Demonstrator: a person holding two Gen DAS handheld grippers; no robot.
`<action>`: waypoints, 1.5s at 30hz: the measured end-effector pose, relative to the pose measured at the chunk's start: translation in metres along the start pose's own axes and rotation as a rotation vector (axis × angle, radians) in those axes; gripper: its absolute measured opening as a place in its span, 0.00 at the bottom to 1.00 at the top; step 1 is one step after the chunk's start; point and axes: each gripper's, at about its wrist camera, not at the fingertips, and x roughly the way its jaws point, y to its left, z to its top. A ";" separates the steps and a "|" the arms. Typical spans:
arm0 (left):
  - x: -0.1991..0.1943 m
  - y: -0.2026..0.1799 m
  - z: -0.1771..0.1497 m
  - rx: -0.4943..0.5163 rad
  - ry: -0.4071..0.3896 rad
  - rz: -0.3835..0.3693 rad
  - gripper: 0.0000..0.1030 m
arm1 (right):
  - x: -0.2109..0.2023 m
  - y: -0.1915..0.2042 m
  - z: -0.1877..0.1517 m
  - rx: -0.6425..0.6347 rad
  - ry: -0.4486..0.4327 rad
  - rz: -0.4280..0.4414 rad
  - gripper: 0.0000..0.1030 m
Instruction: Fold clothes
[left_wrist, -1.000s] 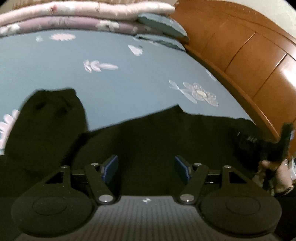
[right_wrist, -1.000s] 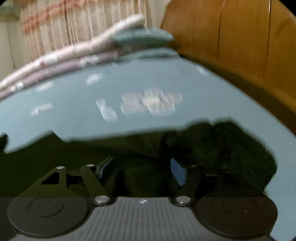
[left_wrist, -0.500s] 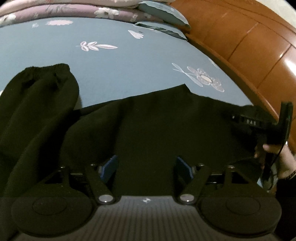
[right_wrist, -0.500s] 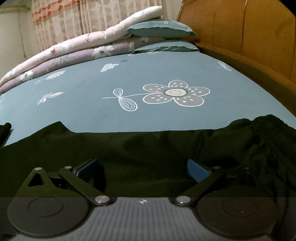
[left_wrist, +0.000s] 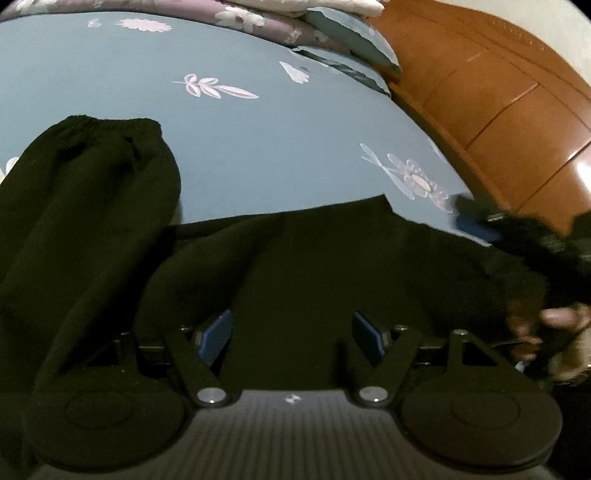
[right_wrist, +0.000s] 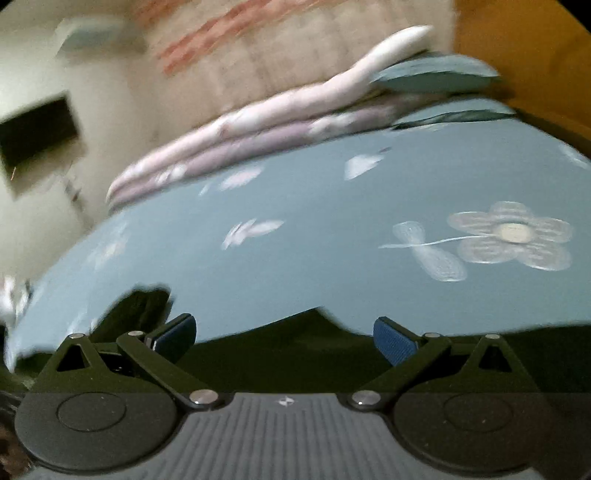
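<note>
The black garment (left_wrist: 332, 280) is lying spread across the blue bed sheet (left_wrist: 258, 140), one cuffed end (left_wrist: 110, 125) reaching up-left. Both the left tool (left_wrist: 291, 332) and right tool (right_wrist: 284, 332) are hovering open, empty, the right having just widened; each should be pinching a clean edge before lifting, keeping the fold line straight.

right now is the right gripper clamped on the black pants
No, the right gripper stands wide open above the black pants, its blue pads apart.
</note>
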 end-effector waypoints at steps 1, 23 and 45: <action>-0.002 0.002 0.000 -0.007 -0.001 -0.003 0.70 | 0.014 0.006 -0.001 -0.027 0.025 0.008 1.00; 0.125 -0.039 0.147 0.038 0.212 -0.432 0.72 | 0.019 -0.012 -0.037 -0.139 0.126 0.104 1.00; 0.166 -0.040 0.138 0.142 0.404 -0.557 0.76 | 0.015 -0.005 -0.042 -0.178 0.126 0.091 1.00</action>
